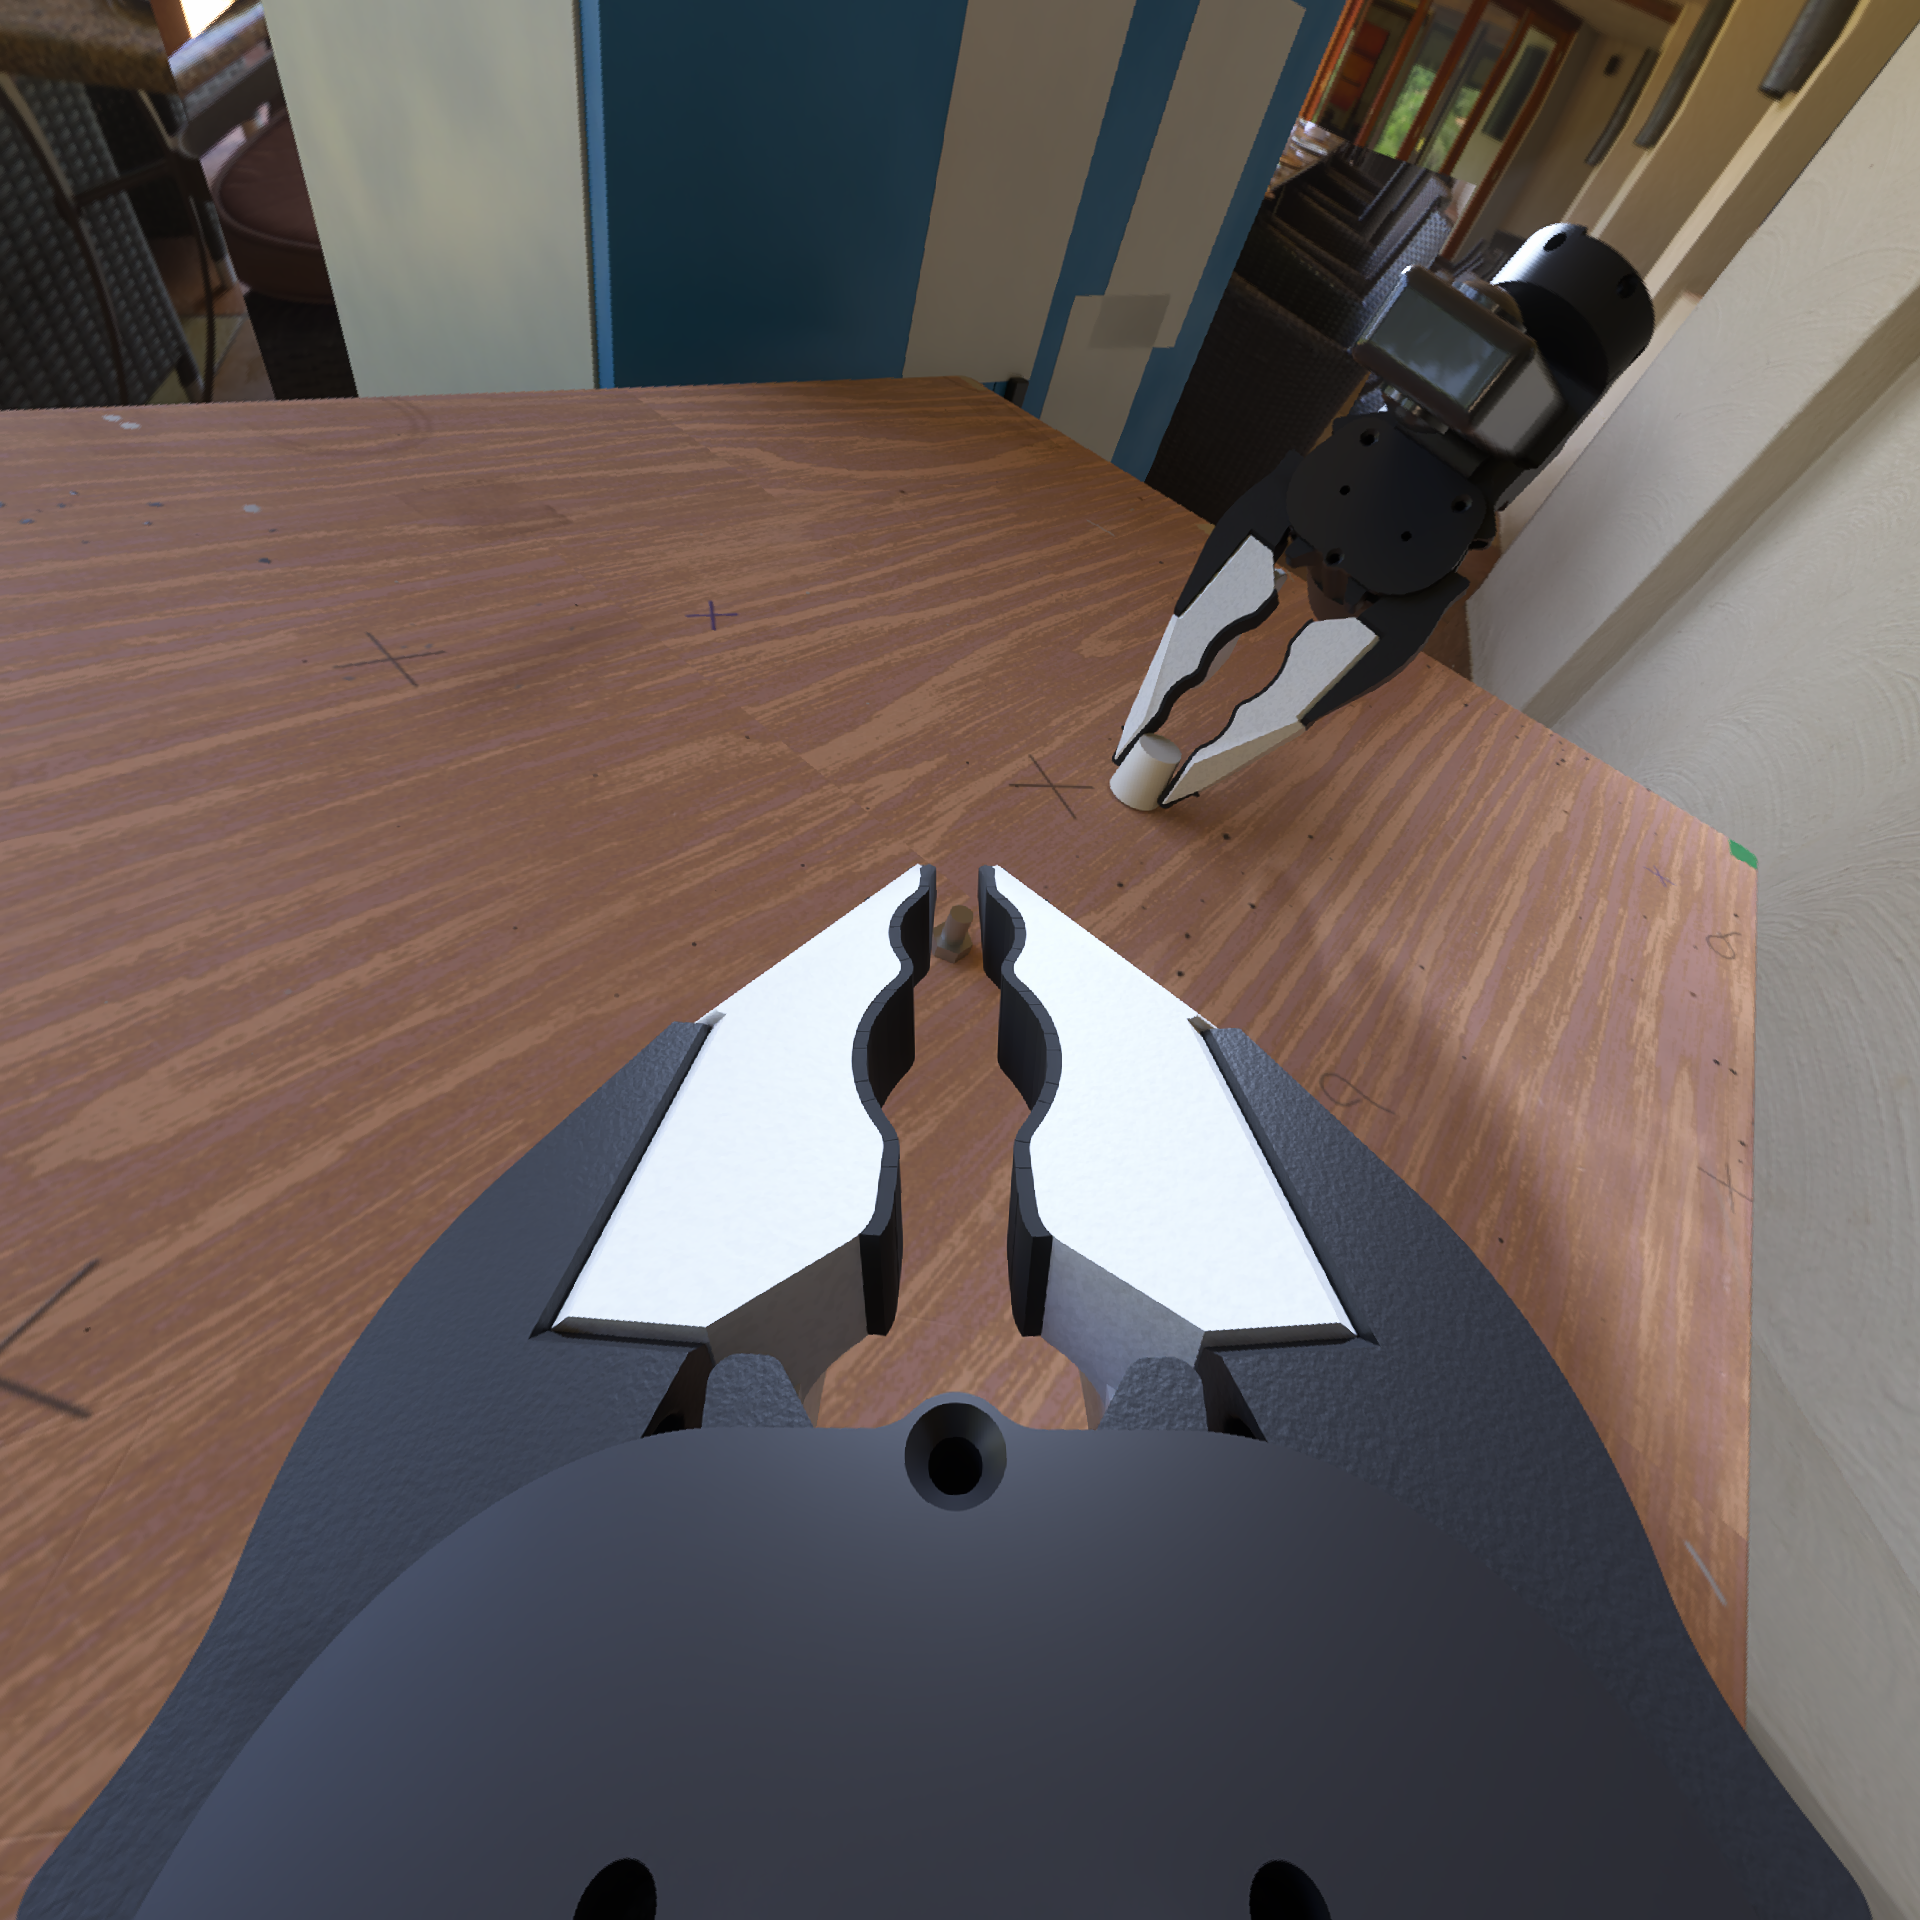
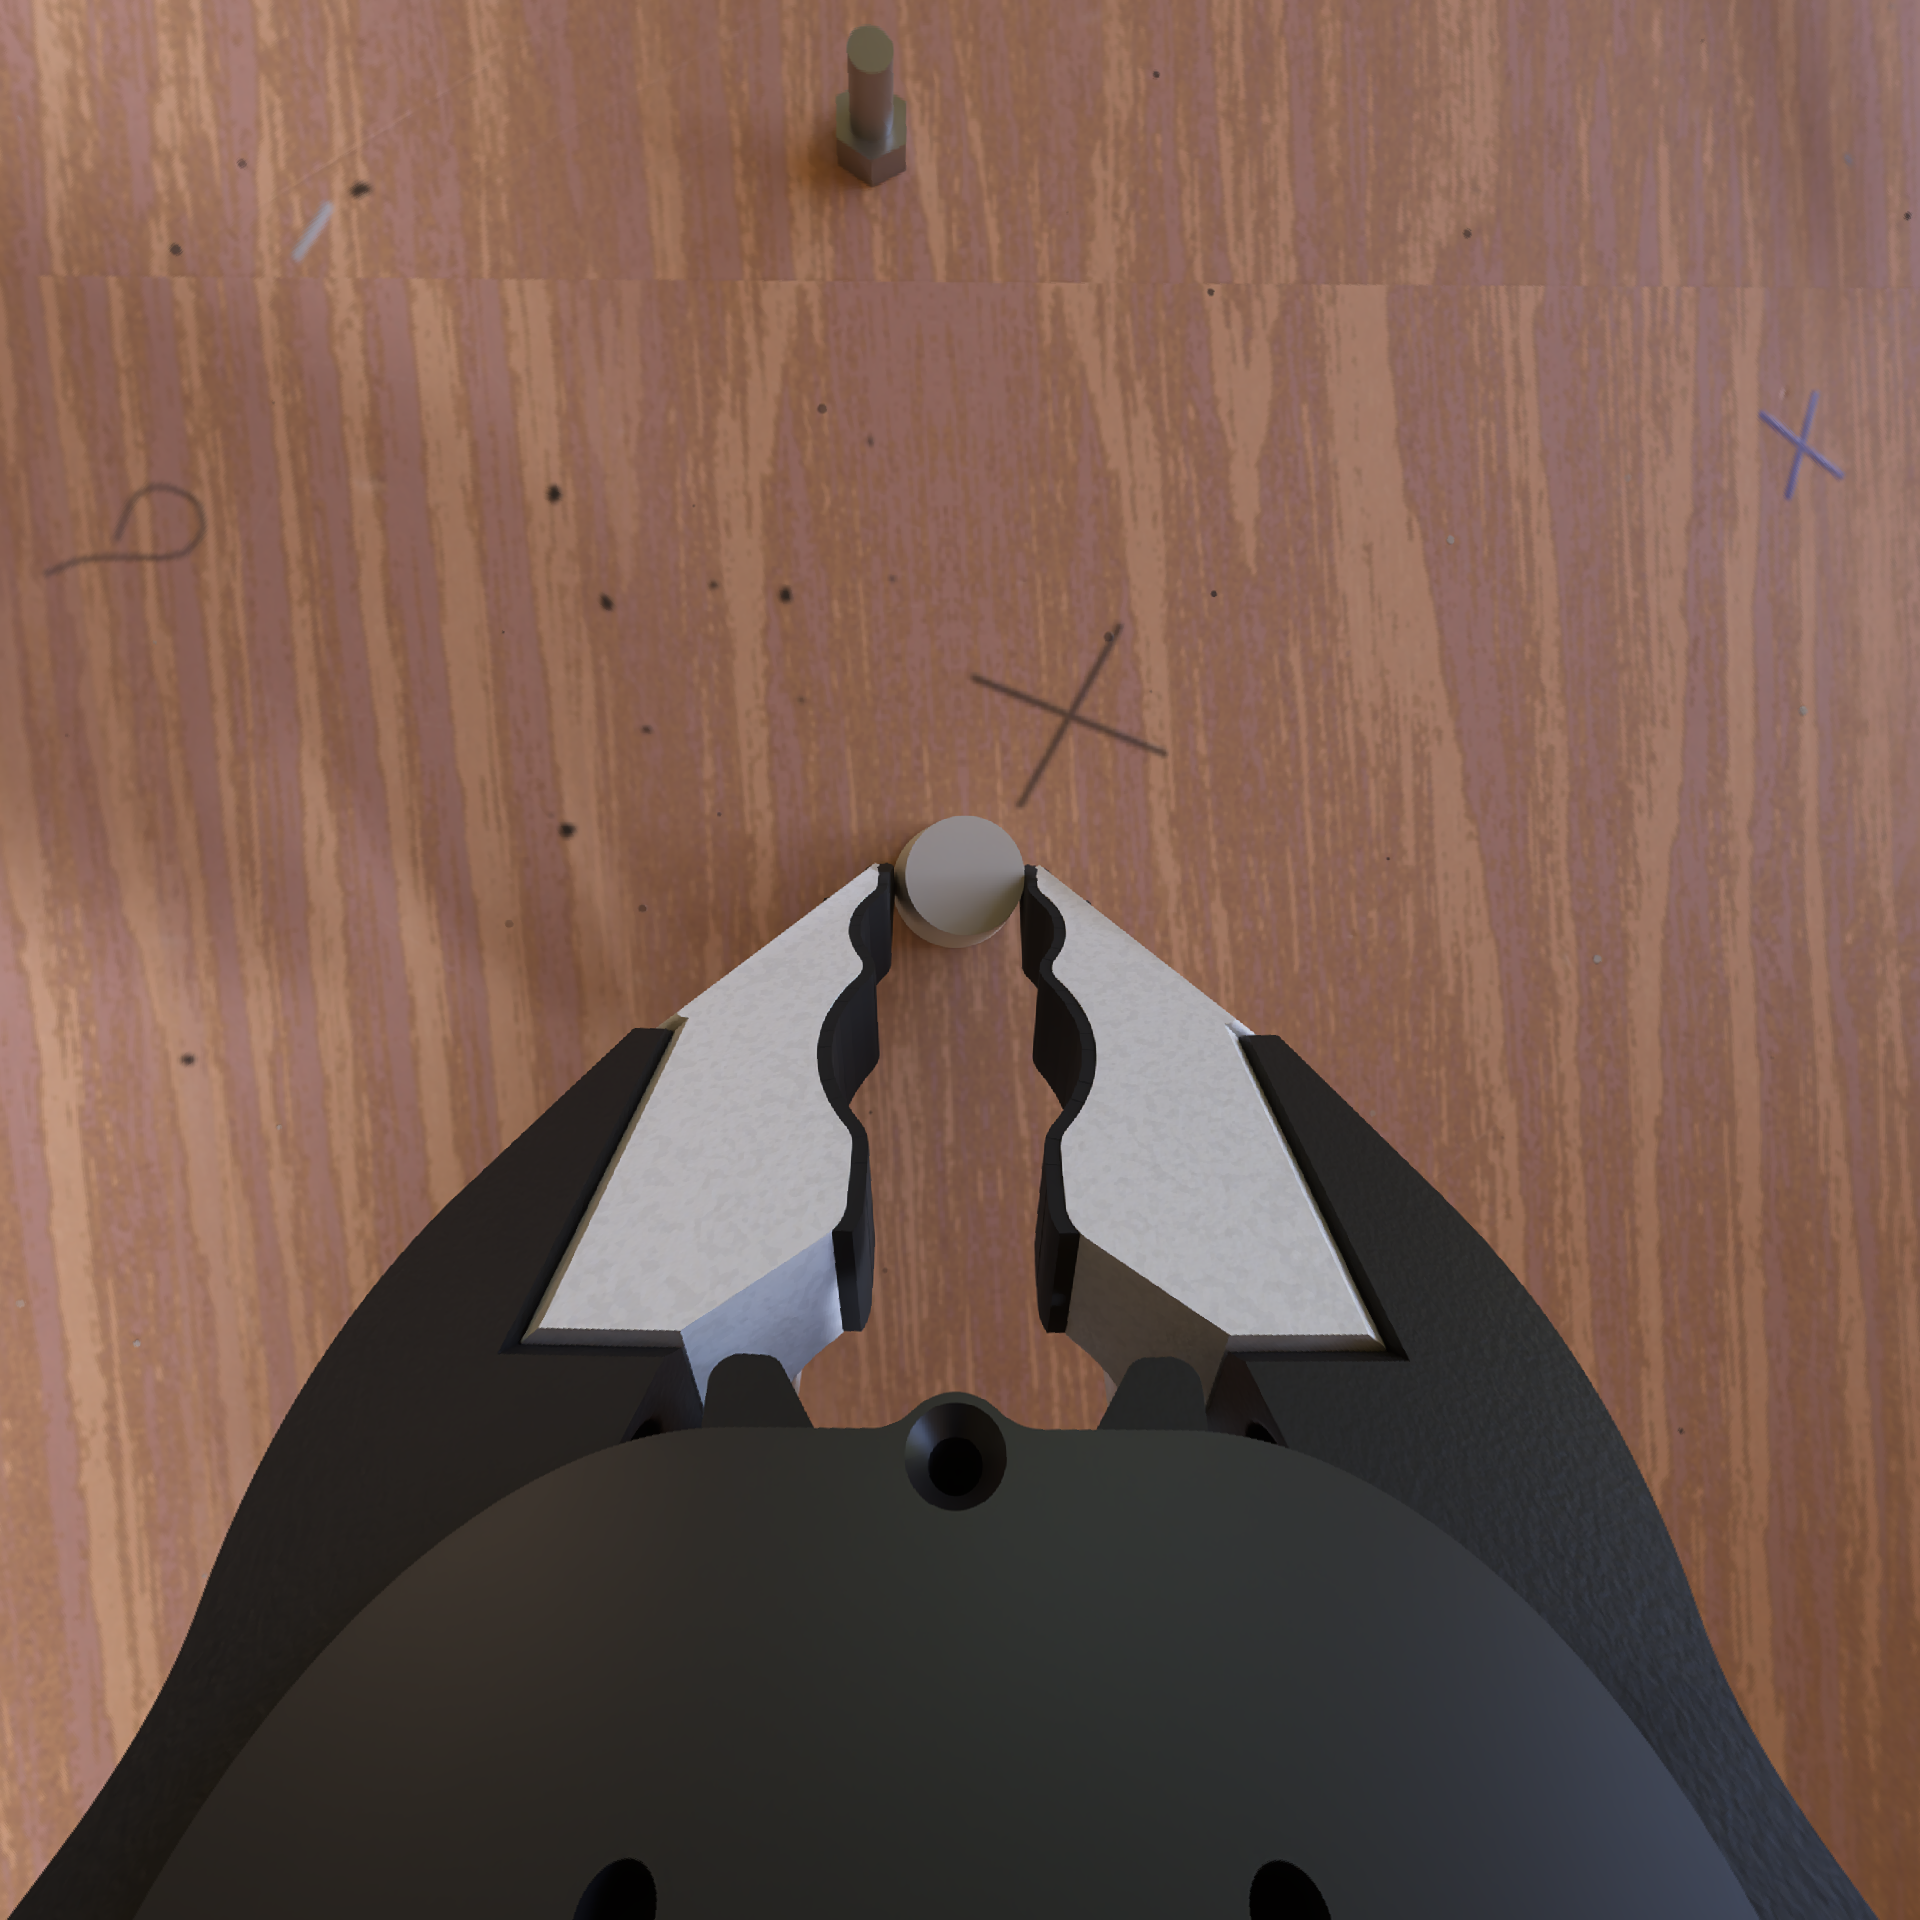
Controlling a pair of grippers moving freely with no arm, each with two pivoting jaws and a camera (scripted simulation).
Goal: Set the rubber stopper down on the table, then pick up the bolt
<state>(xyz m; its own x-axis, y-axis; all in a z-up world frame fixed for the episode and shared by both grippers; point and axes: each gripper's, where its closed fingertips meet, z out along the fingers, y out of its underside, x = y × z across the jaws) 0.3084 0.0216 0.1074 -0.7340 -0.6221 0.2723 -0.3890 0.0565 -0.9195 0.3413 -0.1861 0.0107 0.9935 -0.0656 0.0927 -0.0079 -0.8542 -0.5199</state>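
Observation:
The pale rubber stopper (image 2: 961, 878) stands upright at the wooden table's (image 1: 468, 883) surface, by a pen cross. My right gripper (image 2: 956, 883) is shut on it, one fingertip on each side. The left wrist view shows that gripper (image 1: 1148, 777) tilted steeply down over the stopper (image 1: 1135, 781). The grey bolt (image 2: 871, 104) stands free on its hex head, shaft up, well ahead of the right gripper. My left gripper (image 1: 956, 881) is empty with its jaws a narrow gap apart. It hovers short of the bolt (image 1: 954, 935), which shows through the gap.
The table's right edge (image 1: 1754, 1039) runs close to a pale wall (image 1: 1839, 935). The far edge (image 1: 623, 393) lies ahead, with blue and cream panels and dark wicker chairs (image 1: 1340, 239) beyond. Pen crosses (image 2: 1070, 717) and specks mark the wood.

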